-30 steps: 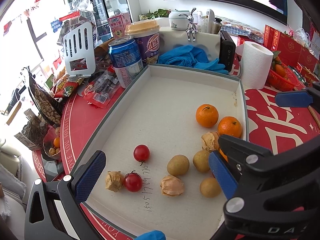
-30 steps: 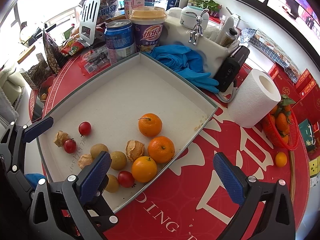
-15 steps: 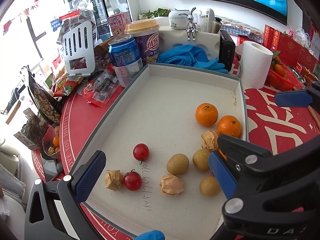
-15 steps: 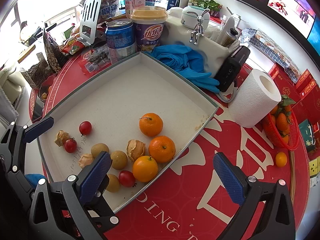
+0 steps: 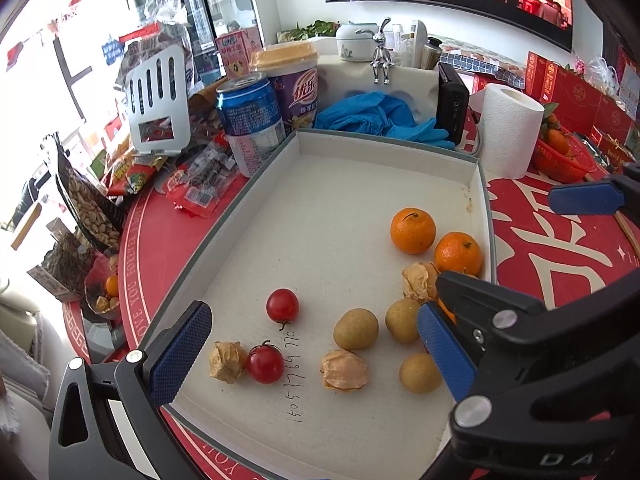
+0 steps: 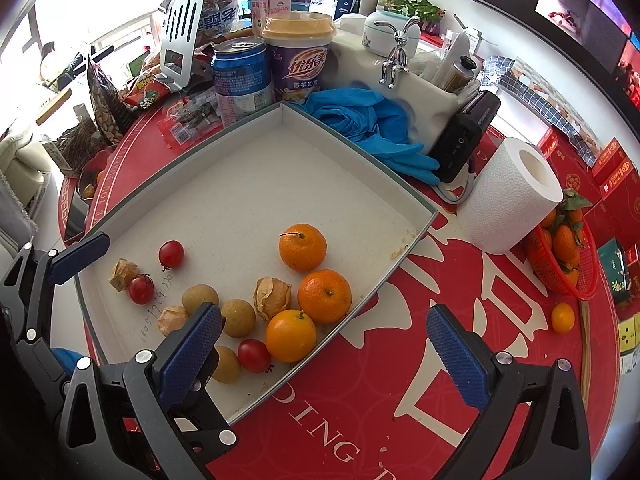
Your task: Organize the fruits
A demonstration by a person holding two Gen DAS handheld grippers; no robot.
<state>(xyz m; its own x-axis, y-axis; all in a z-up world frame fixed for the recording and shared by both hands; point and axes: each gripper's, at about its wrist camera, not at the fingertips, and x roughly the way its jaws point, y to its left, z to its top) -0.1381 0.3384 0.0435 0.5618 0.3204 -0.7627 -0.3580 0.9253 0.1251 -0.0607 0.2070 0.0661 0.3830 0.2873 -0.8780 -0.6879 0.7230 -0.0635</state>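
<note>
Holding both grippers over the tray (image 5: 276,184), you keep the left gripper (image 5: 312,356) and right gripper (image 6: 324,344) fingers spread wide, empty, near the oranges (image 6: 303,247).

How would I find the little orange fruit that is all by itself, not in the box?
Start at the white paper towel roll standing on the red table. Just past it is a red basket full of oranges. The lone small orange fruit lies on the table beside that basket, outside the grey tray, and nothing touches it.
</note>
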